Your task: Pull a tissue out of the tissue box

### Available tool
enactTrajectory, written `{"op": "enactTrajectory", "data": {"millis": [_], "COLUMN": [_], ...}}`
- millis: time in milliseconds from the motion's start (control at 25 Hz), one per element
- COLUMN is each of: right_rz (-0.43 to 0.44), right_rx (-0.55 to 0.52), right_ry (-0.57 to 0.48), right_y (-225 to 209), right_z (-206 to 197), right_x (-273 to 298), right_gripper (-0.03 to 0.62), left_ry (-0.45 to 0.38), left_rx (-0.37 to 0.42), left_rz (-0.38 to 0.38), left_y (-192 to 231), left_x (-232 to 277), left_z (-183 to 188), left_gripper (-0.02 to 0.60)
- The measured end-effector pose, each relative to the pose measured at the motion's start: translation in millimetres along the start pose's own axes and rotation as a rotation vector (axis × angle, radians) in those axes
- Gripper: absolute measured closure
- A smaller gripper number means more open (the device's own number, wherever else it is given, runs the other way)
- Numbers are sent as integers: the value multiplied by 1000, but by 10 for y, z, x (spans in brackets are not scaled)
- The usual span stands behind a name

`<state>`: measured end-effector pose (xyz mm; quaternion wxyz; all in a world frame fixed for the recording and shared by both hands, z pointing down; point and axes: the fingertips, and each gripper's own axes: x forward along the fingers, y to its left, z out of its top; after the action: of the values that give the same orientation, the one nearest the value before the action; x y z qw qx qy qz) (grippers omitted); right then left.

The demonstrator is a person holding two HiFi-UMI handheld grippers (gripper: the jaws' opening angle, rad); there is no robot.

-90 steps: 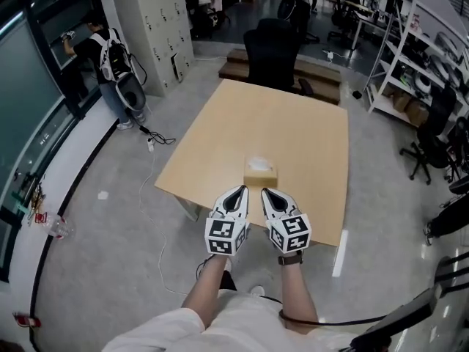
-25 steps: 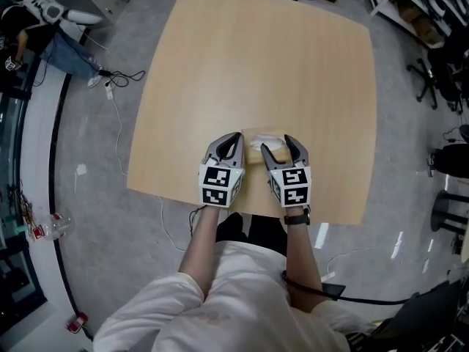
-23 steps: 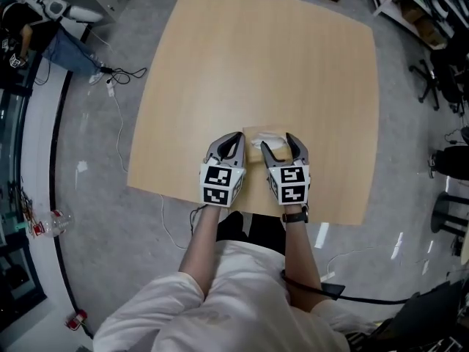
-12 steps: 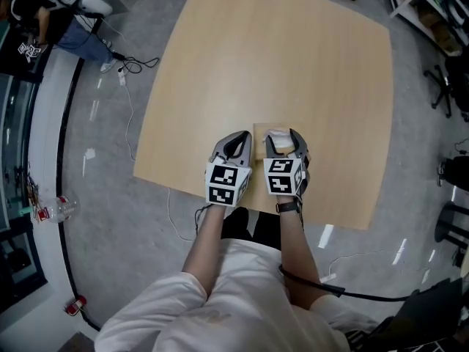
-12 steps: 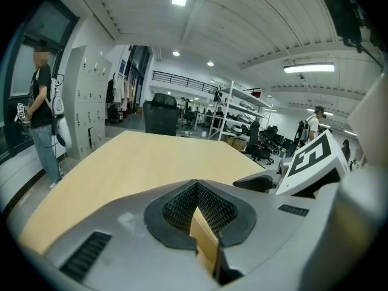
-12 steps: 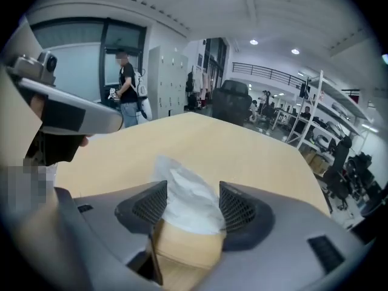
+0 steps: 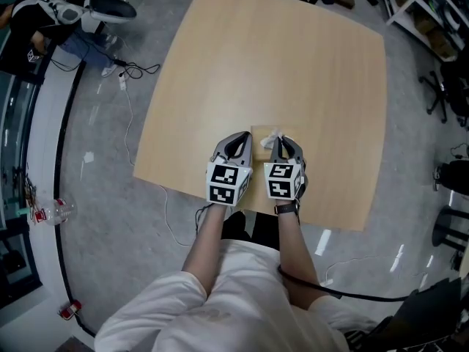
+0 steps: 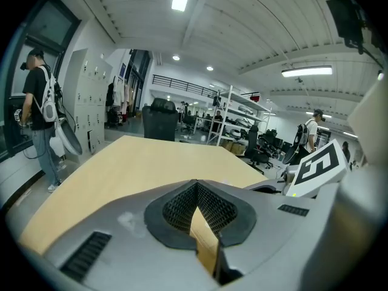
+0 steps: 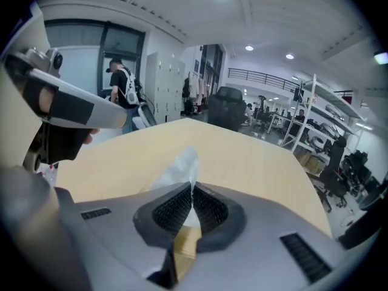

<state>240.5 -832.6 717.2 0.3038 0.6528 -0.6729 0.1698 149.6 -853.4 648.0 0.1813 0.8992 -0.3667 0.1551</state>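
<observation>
Centrally, the tissue (image 9: 183,162) rises as a crumpled white tuft from the tan tissue box (image 7: 261,133) near the table's (image 7: 293,64) near edge. The right gripper (image 7: 278,144), just above the box, has just closed its jaws on that tuft, so the pull runs upward. The left gripper (image 7: 236,144), jaws together and empty, lies beside the box, perhaps touching it.

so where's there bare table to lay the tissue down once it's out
The far half of the table beyond the tissue box is bare. So are the strips from the left gripper to the table's left edge, and from the right gripper, jaws just closed on the tissue, to its right edge. Crowded: the near-edge middle.
</observation>
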Motion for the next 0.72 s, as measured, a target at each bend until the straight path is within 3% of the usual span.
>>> {"op": "enactTrajectory", "data": {"millis": [200,480,720], "right_rz": [33,43,17], "right_rx": [78,151,127], "right_ry": [-148,-373,-603], "right_y": [-58,-231,-319], "right_z": [464,1331,2088], "right_x": [-371,-1147,-2041], "right_gripper": [583,583,583], "left_ry": [-68,-244,-392], "left_rx": [5,67,132], "left_rz": [-13,-14,1], "left_y": [-90,-242,-400], "left_x": [-142,-578,-1145], "left_z": [296,1107,1785], "left_gripper": [592,592,592]}}
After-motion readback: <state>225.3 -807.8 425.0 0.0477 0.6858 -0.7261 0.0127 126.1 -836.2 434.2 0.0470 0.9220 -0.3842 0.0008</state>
